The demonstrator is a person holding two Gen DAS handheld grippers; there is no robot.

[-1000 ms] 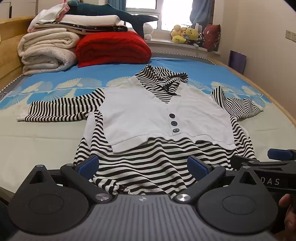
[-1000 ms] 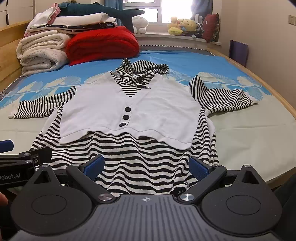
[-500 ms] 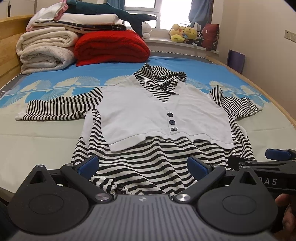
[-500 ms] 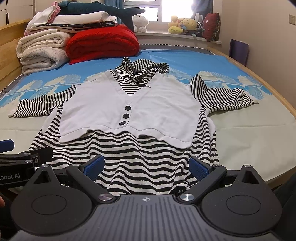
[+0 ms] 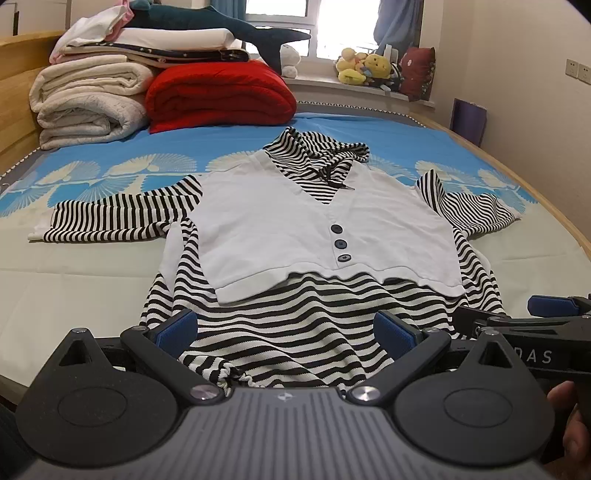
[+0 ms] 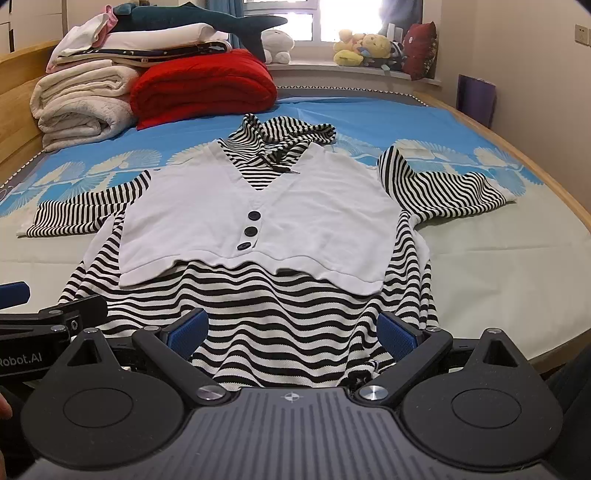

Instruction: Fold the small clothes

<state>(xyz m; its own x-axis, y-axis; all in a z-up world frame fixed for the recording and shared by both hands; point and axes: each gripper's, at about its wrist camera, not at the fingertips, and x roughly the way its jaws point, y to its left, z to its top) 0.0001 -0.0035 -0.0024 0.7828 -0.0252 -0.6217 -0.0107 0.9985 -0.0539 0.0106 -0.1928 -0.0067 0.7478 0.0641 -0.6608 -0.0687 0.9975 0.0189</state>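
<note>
Garment: black-and-white striped hooded top with white buttoned vest front (image 5: 317,229) lies flat, face up, mid-bed, sleeves spread, hood toward the window.
Bed: blue fan-print sheet over pale mattress (image 5: 74,280).
Left gripper (image 5: 286,330): fingers wide apart, holding nothing, over the striped hem, left part.
Right gripper (image 6: 295,332): fingers wide apart, empty, over the hem's right part.
Headboard end: folded red quilt (image 6: 203,85), cream blankets (image 6: 81,103) beside it.

I'm working in a home bedroom: a wood-framed bed (image 5: 546,192) with a blue shell-print sheet (image 5: 399,144) fills my view. Folded blankets (image 5: 88,103) and a shark plush (image 5: 221,27) sit at its far-left corner, stuffed toys (image 6: 364,48) on the windowsill beyond.
</note>
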